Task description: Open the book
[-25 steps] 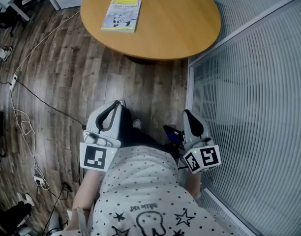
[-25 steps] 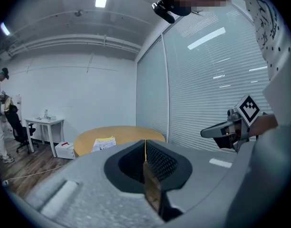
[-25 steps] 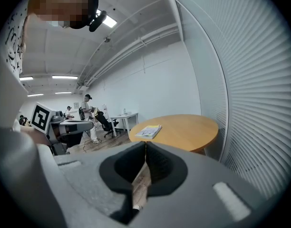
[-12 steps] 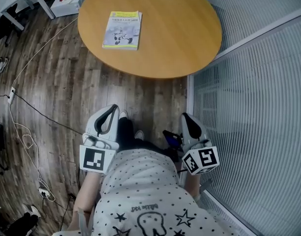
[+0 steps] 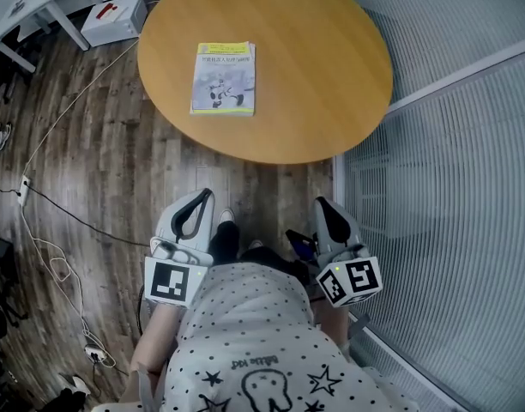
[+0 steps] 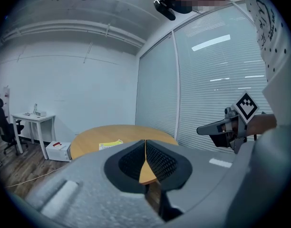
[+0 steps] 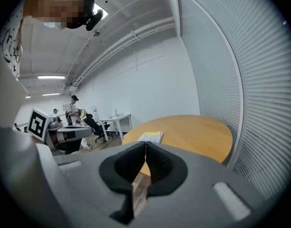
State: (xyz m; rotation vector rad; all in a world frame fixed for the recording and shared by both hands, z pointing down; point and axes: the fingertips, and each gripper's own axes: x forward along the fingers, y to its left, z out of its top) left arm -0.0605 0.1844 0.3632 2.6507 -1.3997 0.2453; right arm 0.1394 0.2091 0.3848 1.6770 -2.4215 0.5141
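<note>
— Where is the book?

— I count one book (image 5: 223,78). It is closed, cover up, and lies flat on the left half of the single round wooden worktop (image 5: 322,50), not far from its near edge. It sits well ahead of both tools, with a stretch of wood floor (image 5: 159,161) in between.

— And the tools?

— Two. I hold the left tool (image 5: 202,196) and the right tool (image 5: 321,204) low in front of my body, short of the worktop's edge and pointed toward it. Each has its jaws pressed together with nothing between them. The book is more in line with the left tool than the right.

— Anything else?

— One white box (image 5: 113,20) on the floor past the worktop's left side, and a slatted wall (image 5: 451,187) to my right.
</note>
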